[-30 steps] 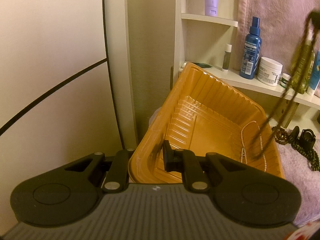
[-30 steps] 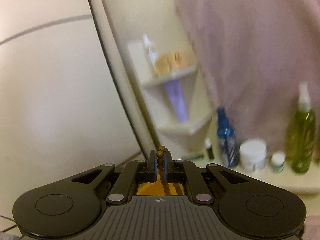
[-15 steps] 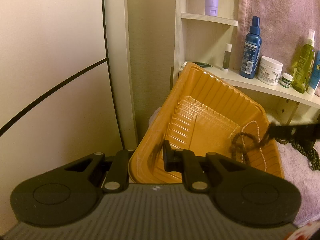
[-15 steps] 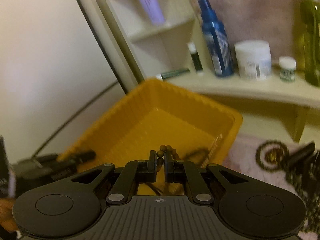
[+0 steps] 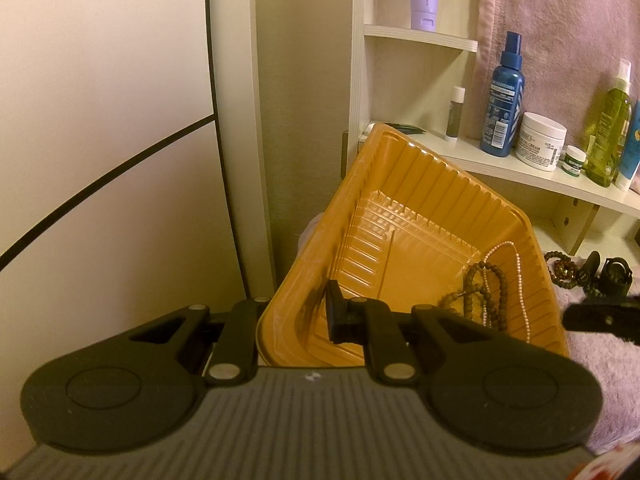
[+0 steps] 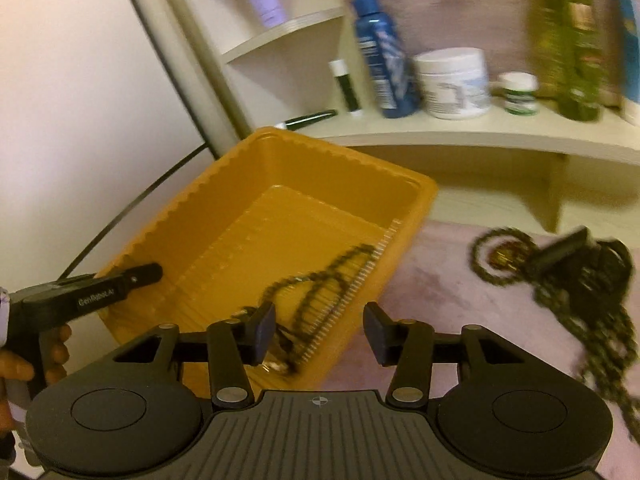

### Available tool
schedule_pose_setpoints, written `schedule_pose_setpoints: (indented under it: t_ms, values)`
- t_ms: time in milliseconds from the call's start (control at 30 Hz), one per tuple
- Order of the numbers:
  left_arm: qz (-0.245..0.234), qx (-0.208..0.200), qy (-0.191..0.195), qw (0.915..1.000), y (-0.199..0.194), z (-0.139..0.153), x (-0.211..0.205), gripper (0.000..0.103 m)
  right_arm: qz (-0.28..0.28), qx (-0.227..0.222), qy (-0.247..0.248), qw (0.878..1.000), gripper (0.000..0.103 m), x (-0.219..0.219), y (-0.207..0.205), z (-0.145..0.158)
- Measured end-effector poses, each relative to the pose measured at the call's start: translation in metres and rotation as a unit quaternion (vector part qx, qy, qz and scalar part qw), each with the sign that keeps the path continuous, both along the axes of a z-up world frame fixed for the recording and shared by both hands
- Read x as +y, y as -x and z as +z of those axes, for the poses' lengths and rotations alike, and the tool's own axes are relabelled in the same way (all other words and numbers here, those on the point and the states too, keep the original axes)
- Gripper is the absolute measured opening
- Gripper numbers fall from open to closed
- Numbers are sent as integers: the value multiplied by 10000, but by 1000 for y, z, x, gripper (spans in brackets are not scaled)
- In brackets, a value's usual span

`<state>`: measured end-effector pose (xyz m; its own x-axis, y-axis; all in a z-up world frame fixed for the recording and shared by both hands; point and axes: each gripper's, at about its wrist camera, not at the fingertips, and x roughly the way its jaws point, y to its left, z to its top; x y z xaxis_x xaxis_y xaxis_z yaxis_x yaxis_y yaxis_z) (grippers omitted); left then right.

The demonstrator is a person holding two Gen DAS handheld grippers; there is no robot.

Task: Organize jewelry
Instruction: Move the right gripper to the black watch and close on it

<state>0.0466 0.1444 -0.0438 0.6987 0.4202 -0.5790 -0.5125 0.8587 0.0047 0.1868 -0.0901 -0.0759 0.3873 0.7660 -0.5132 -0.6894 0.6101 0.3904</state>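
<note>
An orange plastic tray stands tilted, and my left gripper is shut on its near rim, one finger inside and one outside. A dark brown bead necklace lies loose in the tray's lower corner beside a pearl necklace. My right gripper hovers just over the tray's near edge. Its jaws are opening and nothing is between them. The brown beads lie blurred below it. The left gripper's finger shows on the tray's left rim.
More bead strands and dark jewelry lie in a heap on a pink cloth right of the tray. Behind, a low shelf carries a blue spray bottle, a white jar and green bottles. A wall panel fills the left.
My right gripper came down over the tray with the brown bead necklace, then opened, and the necklace dropped into the tray beside the pearls. The left gripper and tray stayed still.
</note>
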Motion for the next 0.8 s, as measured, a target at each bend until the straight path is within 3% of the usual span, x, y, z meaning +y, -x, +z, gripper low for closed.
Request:
schedule_pose_setpoints:
  t_ms: [233, 500, 800]
  values:
    - [2, 10, -8, 10000, 0, -1, 1, 13, -750, -69, 367, 9965, 49, -53, -2, -15]
    - [0, 33, -26, 10000, 1, -1, 2, 14, -1867, 76, 474, 9812, 49, -117, -38, -22]
    - [14, 56, -49, 10000, 1, 1, 0, 14, -1958, 76, 415, 9797, 49, -139, -89, -19]
